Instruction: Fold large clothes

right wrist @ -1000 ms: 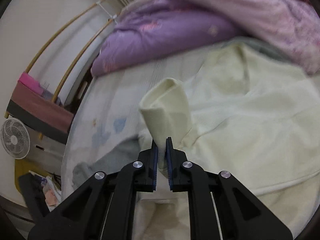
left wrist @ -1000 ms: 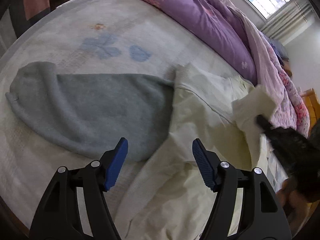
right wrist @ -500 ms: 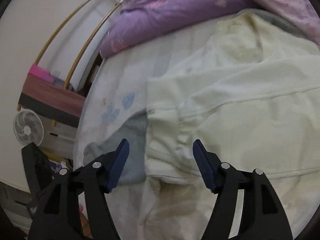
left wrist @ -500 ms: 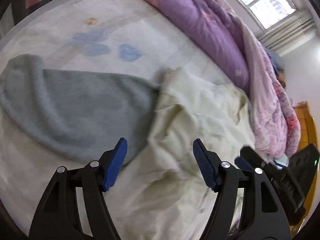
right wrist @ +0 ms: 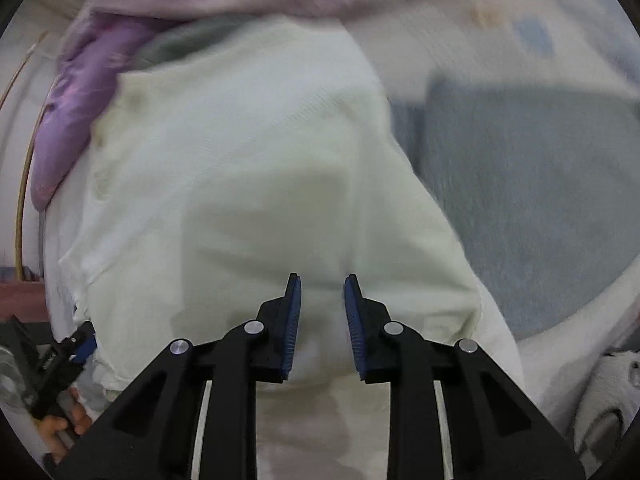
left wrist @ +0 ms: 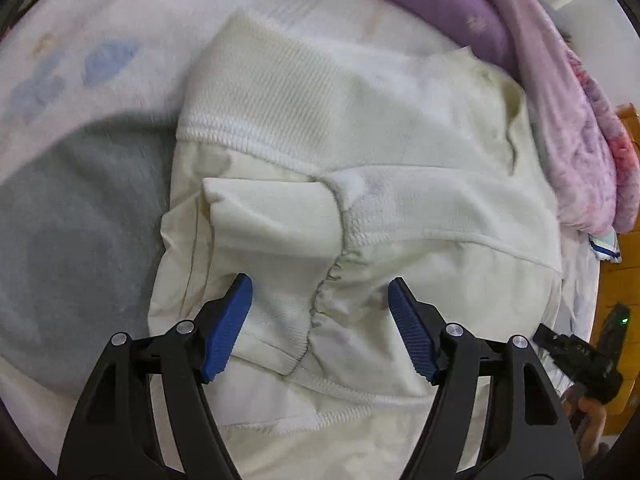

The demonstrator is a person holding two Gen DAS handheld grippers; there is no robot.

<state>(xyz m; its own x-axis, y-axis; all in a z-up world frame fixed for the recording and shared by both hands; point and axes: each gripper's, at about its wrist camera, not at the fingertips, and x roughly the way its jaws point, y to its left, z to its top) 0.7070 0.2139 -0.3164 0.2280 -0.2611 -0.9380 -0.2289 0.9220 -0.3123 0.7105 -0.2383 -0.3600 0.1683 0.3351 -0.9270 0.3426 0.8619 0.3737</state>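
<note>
The cream sweater (left wrist: pixel 360 184) lies on the bed sheet (left wrist: pixel 120 20), its sleeve cuff (left wrist: pixel 276 216) folded across. The left gripper (left wrist: pixel 320 312), wide and empty, should pinch the hem. The right gripper (right wrist: pixel 320 312) hovers half-open, holding nothing.

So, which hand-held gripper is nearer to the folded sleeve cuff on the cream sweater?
Left. The left hand-held gripper hovers open just short of the sleeve cuff. The right hand-held gripper is over another part of the cream sweater; the cuff is outside its view.
</note>
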